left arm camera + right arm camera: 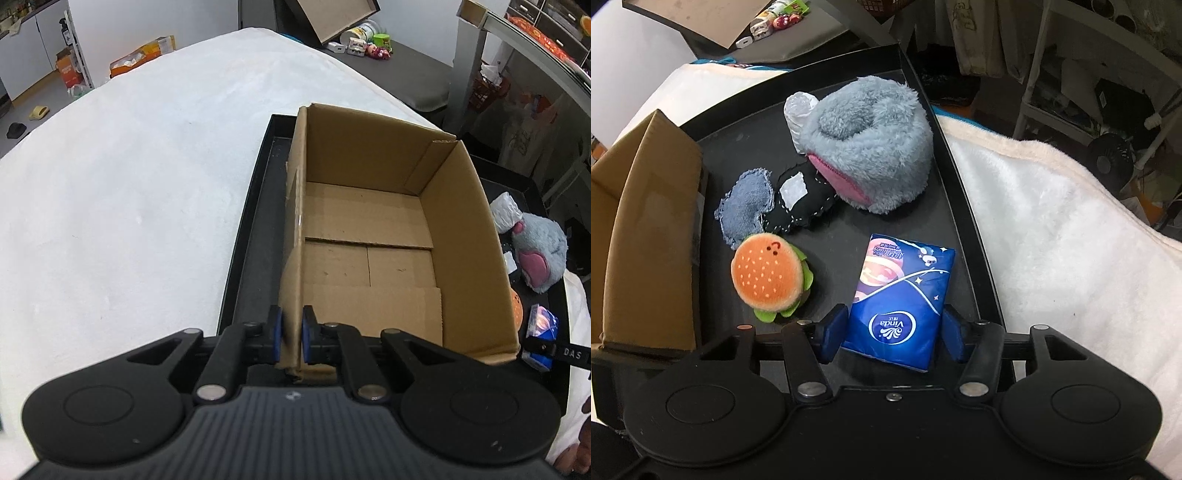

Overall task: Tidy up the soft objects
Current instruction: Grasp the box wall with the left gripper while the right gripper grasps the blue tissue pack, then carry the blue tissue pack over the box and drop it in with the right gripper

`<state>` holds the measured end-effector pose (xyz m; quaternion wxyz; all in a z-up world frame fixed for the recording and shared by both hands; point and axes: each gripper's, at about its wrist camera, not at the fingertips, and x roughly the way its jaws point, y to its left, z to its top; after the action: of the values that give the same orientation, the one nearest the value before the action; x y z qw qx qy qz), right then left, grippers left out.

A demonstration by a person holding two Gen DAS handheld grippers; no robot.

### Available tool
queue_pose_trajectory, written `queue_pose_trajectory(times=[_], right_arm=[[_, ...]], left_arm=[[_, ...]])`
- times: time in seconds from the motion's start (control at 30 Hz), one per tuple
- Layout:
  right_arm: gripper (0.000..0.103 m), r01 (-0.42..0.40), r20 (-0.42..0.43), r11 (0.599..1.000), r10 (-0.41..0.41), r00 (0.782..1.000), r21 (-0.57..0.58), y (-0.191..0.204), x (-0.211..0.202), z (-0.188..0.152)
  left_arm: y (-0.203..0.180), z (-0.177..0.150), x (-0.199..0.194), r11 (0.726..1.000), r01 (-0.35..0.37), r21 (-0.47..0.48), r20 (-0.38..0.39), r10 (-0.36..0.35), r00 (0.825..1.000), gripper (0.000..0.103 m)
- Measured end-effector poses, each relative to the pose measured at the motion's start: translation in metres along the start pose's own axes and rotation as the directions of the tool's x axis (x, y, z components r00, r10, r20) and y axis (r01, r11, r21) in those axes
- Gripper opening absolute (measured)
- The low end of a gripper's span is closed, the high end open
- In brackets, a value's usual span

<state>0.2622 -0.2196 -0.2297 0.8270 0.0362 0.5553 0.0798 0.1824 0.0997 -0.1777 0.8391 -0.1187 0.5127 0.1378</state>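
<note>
Left claw [291, 334]: we find it closed tight on the near wall of the cardboard box [373, 229], one blue pad on the outside face, the other on the inside. The box stands open-topped on the black tray [255, 221], nothing in it; its bottom flaps show bare.

Right claw [892, 332]: half open, straddling the near end of the blue tissue pack [903, 295]. The left pad [833, 328] sits against or just beside the pack's edge; the right pad [955, 334] stands just beside the other edge. We cannot tell whether either pad presses. The pack lies flat on the tray.

Other soft things on the tray, seen from the right wrist:
- plush burger [770, 273], just left of the tissue pack, apart from it.
- denim patch toy [746, 206], beyond the burger, touching a black stitched toy [801, 203].
- grey plush slipper [871, 144], pink-lined, farthest back, touching the black toy; a white wrapped bundle [799, 110] lies against its far left side.

The box's side wall stands left of all these. The tray rests on a white blanket [1052, 229].
</note>
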Motion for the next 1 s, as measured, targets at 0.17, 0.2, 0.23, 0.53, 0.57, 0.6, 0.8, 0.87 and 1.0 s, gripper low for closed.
queue_pose_trajectory(times=[0.17, 0.2, 0.23, 0.53, 0.57, 0.6, 0.8, 0.87, 1.0], right_arm=[[0.053, -0.007, 0.023, 0.999, 0.008, 1.000, -0.035, 0.009, -0.015, 0.000], [0.053, -0.012, 0.025, 0.999, 0.013, 1.000, -0.038, 0.011, -0.018, 0.000], [0.053, -0.018, 0.029, 0.999, 0.019, 0.999, -0.042, 0.012, -0.021, 0.001], [0.053, -0.053, 0.088, 0.994, 0.062, 0.994, -0.091, 0.035, -0.060, 0.001], [0.053, -0.058, 0.096, 0.993, 0.067, 0.993, -0.103, 0.039, -0.065, 0.002], [0.053, -0.059, 0.102, 0.992, 0.070, 0.992, -0.114, 0.044, -0.068, 0.002], [0.053, -0.068, 0.130, 0.984, 0.090, 0.987, -0.167, 0.066, -0.086, 0.004], [0.053, -0.068, 0.134, 0.980, 0.094, 0.987, -0.185, 0.074, -0.090, 0.004], [0.053, -0.069, 0.130, 0.973, 0.099, 0.987, -0.218, 0.090, -0.095, 0.002]], left_arm=[[0.001, -0.005, -0.004, 1.000, 0.015, 0.020, 0.027, -0.016, 1.000, 0.010], [-0.001, -0.006, -0.005, 0.999, 0.016, 0.030, 0.030, -0.017, 0.999, 0.010], [-0.002, -0.008, -0.006, 0.999, 0.018, 0.036, 0.031, -0.019, 0.999, 0.010], [0.009, -0.022, -0.011, 0.998, 0.054, 0.020, 0.022, -0.054, 0.998, 0.010], [0.010, -0.023, -0.011, 0.998, 0.057, 0.016, 0.021, -0.057, 0.998, 0.010], [0.011, -0.024, -0.012, 0.998, 0.060, 0.016, 0.021, -0.061, 0.998, 0.010], [0.022, -0.027, -0.016, 0.997, 0.071, 0.000, 0.018, -0.071, 0.997, 0.011], [0.026, -0.028, -0.016, 0.997, 0.082, -0.009, 0.013, -0.082, 0.997, 0.011], [0.030, -0.030, -0.016, 0.995, 0.094, -0.022, 0.011, -0.094, 0.996, 0.011]])
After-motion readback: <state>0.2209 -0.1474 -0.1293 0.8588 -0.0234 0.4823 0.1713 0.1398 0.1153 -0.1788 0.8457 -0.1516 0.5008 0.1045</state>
